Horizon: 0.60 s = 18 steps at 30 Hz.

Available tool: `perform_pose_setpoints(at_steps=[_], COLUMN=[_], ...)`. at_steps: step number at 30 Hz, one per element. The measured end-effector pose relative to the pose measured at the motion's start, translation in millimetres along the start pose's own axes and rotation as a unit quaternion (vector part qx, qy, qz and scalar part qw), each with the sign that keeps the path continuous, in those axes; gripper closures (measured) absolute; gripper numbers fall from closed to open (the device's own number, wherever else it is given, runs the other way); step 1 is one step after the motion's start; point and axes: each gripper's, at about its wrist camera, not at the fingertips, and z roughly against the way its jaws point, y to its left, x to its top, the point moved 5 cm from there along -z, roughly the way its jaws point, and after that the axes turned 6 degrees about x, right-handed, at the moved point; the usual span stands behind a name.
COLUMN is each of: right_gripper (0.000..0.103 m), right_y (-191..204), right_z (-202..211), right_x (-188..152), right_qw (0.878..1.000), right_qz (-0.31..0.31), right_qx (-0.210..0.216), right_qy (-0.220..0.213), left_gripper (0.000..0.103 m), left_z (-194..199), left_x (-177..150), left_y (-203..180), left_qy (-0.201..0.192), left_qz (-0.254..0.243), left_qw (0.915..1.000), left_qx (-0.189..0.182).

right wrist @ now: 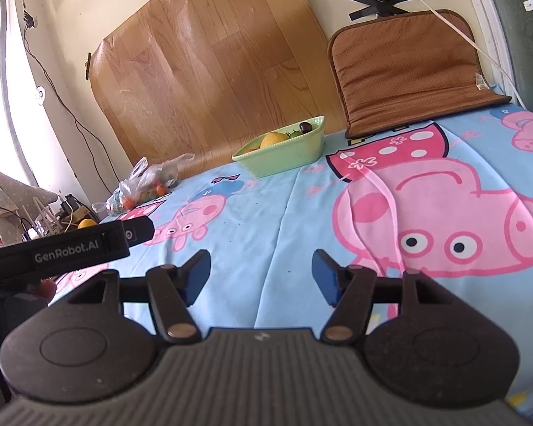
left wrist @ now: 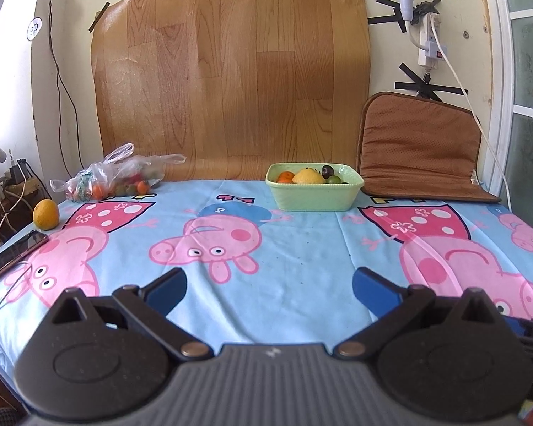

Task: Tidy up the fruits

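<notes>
While apart, both tongs (left wrist: 269, 289) (right wrist: 261, 277) low.

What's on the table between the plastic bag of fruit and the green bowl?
Nothing stands there. In the left wrist view, only bare cartoon tablecloth runs between the plastic bag and the green bowl; the right wrist view shows the same.

Green bowl (left wrist: 314, 195) holds mixed fruits; loose orange (left wrist: 46, 214) near fruit bag (left wrist: 117, 177).

"GenRobot.AI" on black device (right wrist: 67, 248)
</notes>
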Motion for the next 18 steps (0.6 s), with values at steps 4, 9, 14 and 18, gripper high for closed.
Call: perform_pose_setpoints(at_steps=[4,9,14,18], right_gripper=[0.037,0.037,0.036,0.036], right_y=[-2.2,-1.3,-2.1,-2.3], right_z=[-1.2,-0.8,-1.3,-1.5], right_x=[-0.6,-1.0,-1.6,-1.6], right_qw=[1.000,1.000,1.000,1.000], right_qz=[-0.003,-0.004,-0.006,-0.004], right_qx=[-0.001,-0.001,-0.002,-0.002], right_qy=[0.000,0.001,0.002,0.000], left_gripper=[0.000,0.000,0.000,0.000], left_z=[-0.5,-0.7,-1.8,-2.0], left_x=[-0.9,-1.6,-3.6,-3.6], left_y=[-0.4,-1.0,-2.4,-2.4], left_qy=[-0.003,-0.003,-0.001,-0.001], left_qz=[-0.002,-0.005,-0.011,-0.011], left_qw=[1.0000,1.0000,0.9999,0.9999], left_qx=[0.004,0.002,-0.001,-0.001])
